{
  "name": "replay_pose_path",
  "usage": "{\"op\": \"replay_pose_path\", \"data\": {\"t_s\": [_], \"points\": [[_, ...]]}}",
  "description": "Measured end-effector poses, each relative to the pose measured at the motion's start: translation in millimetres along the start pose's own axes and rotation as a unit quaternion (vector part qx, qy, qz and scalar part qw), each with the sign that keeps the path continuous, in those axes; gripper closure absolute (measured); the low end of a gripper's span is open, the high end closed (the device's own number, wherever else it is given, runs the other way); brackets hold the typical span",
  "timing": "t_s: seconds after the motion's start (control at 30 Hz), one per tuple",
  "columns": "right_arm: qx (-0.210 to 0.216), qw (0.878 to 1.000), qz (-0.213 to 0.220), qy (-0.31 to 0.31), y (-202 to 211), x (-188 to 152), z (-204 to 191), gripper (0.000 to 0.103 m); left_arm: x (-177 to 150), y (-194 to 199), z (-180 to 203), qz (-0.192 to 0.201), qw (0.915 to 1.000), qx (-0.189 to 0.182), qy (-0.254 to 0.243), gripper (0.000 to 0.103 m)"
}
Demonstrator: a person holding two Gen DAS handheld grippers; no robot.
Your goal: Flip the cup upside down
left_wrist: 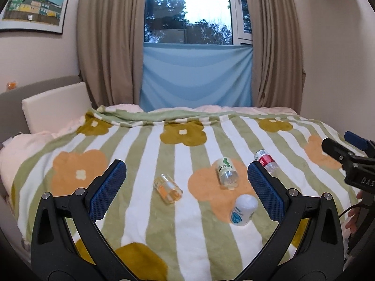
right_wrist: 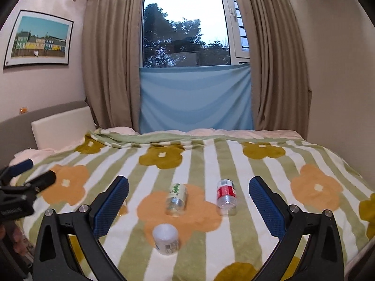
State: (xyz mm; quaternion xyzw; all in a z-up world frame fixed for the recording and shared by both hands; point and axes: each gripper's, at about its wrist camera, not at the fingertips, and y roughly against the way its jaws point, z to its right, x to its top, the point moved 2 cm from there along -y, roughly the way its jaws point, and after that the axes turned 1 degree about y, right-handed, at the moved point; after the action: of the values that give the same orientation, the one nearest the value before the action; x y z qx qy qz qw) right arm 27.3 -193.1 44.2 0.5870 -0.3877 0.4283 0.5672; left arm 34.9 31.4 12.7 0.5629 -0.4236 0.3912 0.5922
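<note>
Several small cups lie on their sides on the striped flower blanket. In the left wrist view I see a clear cup with orange print, a clear cup with green print, a red-labelled cup and a white cup with a blue label. The right wrist view shows the green-print cup, the red-labelled cup and the white cup. My left gripper is open above the blanket and holds nothing. My right gripper is open too, short of the cups.
The bed fills both views, with a white headboard cushion at the left, curtains and a window with blue cloth behind. The right gripper shows at the left view's right edge. A hand is below it.
</note>
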Motion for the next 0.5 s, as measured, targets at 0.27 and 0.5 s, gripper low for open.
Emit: {"op": "replay_pose_path", "data": {"t_s": [0.27, 0.5], "points": [[-0.014, 1.000, 0.010, 0.007, 5, 1, -1, 0.000, 0, 10, -1, 0.018, 0.9998, -0.007, 0.009, 0.000], [-0.016, 1.000, 0.012, 0.005, 6, 2, 0, 0.000, 2, 12, 2, 0.024, 0.9997, -0.006, 0.008, 0.000]]}}
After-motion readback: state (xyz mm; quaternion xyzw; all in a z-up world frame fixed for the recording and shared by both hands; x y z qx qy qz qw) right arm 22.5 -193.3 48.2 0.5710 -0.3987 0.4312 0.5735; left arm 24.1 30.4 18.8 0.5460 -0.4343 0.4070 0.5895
